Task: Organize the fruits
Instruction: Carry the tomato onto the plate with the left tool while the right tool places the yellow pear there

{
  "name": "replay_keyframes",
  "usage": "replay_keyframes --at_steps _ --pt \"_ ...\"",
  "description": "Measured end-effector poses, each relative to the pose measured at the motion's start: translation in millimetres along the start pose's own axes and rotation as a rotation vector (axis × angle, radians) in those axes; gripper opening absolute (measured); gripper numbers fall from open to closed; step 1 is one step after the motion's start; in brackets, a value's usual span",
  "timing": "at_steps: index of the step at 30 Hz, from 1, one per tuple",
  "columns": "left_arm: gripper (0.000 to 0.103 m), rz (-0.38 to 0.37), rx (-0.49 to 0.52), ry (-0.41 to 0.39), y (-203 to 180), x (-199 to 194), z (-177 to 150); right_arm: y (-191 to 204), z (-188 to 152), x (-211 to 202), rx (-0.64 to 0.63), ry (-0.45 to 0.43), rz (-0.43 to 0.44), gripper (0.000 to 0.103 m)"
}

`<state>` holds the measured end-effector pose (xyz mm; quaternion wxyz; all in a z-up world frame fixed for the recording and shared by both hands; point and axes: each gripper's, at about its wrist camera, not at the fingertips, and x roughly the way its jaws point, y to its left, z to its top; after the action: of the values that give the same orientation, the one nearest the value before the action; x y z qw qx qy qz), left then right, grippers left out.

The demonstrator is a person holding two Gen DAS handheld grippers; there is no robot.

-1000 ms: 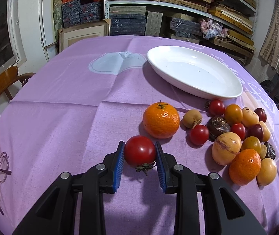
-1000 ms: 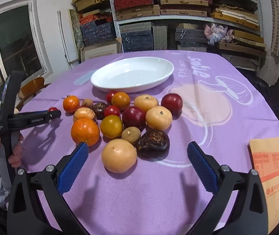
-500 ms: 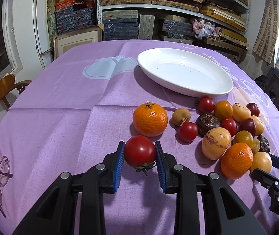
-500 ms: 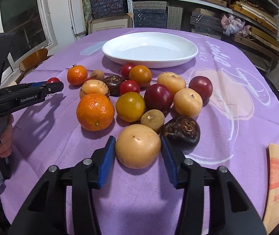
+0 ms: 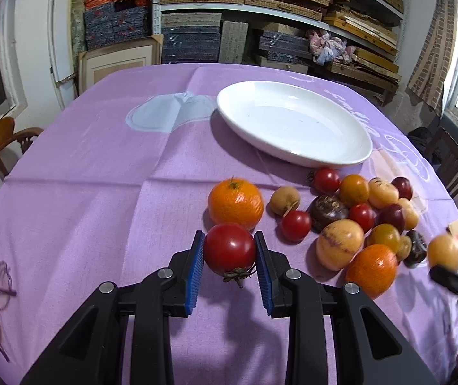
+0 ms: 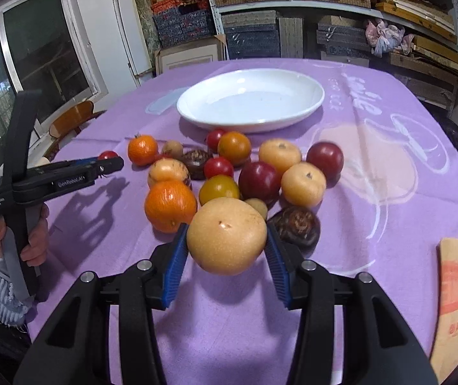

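Both tools were loaded. The left tool [image 5: 229,268] pinched a red tomato [image 5: 229,248] between its blue pads, stem end toward the handle, just on the near side of the orange [image 5: 236,203] and well short of the white plate [image 5: 293,126]. The right tool [image 6: 225,252] had just been closing its jaws, and they now gripped a pale yellow fruit [image 6: 226,235] across its widest part; it hung clear of the purple tabletop [image 5: 100,173], its shadow lying apart below it, at the near edge of the fruit heap [image 6: 245,173] that lay between it and the plate. The plate held nothing yet. To my eye the step in hand was the carry to the plate, and doing it well meant lifting each fruit higher than the heap before moving across, since the yellow one had an orange and a dark wrinkled fruit [image 6: 296,224] just beside it and a low sweep could send them rolling. The tomato looked soft, so I would not have squeezed it any harder. I would have brought the two in one after the other, each lowered until it rested in the plate's hollow, away from the rim, before the pads let go, since round fruit dropped near that shallow edge would likely roll off.
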<state>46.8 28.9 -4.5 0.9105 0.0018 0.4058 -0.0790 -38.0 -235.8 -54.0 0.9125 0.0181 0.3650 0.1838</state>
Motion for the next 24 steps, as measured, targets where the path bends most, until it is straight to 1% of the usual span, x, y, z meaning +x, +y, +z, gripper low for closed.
replay_keyframes --at_steps 3,5,7,10,11,14,17,19,23,24 --pt "0.031 0.026 0.046 -0.034 -8.0 -5.3 28.8 -6.6 42.6 -10.1 -0.022 -0.071 -0.012 0.046" --pt "0.031 0.037 0.081 -0.063 -18.3 -2.6 54.0 -12.7 74.1 -1.0 -0.027 -0.091 -0.021 0.046" --pt "0.031 0.043 0.101 -0.071 -30.1 8.1 75.2 -17.0 99.4 18.8 -0.028 -0.083 -0.029 0.046" --pt "0.031 0.054 0.119 -0.069 -46.7 37.2 105.2 -28.1 130.4 66.0 -0.03 -0.029 -0.079 0.046" --pt "0.031 0.061 0.118 -0.06 -49.9 46.9 110.5 -31.5 136.1 81.3 -0.026 -0.006 -0.091 0.046" --pt "0.031 0.051 0.102 0.008 -54.6 82.8 124.2 -44.7 146.2 123.7 -0.002 0.064 -0.104 0.046" --pt "0.031 0.055 0.093 0.079 -57.1 114.1 128.7 -50.2 146.8 152.8 -0.017 0.123 -0.123 0.046" --pt "0.031 0.052 0.098 0.112 -58.4 127.4 127.8 -51.7 146.8 167.1 -0.033 0.151 -0.135 0.046" --pt "0.033 0.065 0.109 0.132 -58.5 140.9 122.5 -51.6 142.9 184.3 -0.046 0.187 -0.145 0.046" --pt "0.037 0.066 0.107 0.133 -57.9 142.3 122.5 -50.9 141.7 186.9 -0.048 0.19 -0.147 0.046"
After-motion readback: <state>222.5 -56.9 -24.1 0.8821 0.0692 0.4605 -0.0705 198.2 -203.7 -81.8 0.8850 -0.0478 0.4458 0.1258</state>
